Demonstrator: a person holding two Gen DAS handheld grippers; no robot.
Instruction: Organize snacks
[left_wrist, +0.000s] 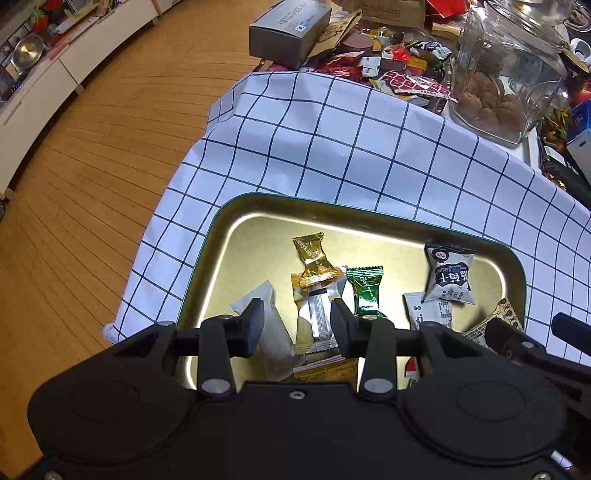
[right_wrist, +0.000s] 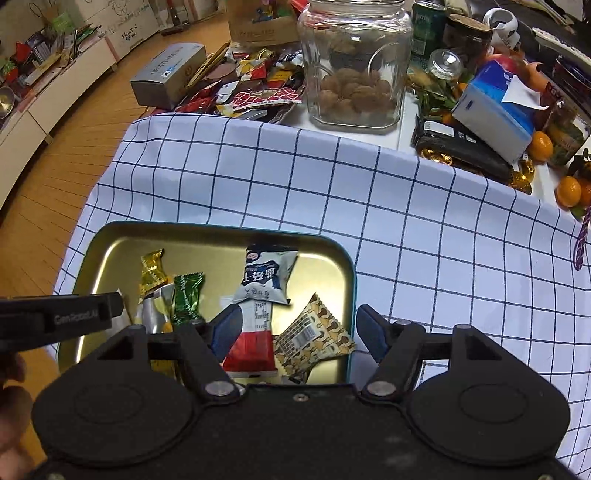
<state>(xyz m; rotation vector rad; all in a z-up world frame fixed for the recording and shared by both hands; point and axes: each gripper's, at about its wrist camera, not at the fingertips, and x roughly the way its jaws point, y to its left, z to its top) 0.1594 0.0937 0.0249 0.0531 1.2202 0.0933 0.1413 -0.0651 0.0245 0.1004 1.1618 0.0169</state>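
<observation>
Checked cloth on worktop; tin tray holds snacks, long axes mostly pointing away. Both my tools gape, empty: left tool, right tool.

hidden: tray near edge behind gripper | cut off: jar top

A home living room is showing: wooden floor running at nine o'clock, low white cabinets at ten, cluttered checked-cloth table.

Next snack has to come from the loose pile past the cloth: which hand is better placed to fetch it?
Probably left: the pile lies toward that side. Both tongs, left and right, hover open and empty over the tin.
</observation>
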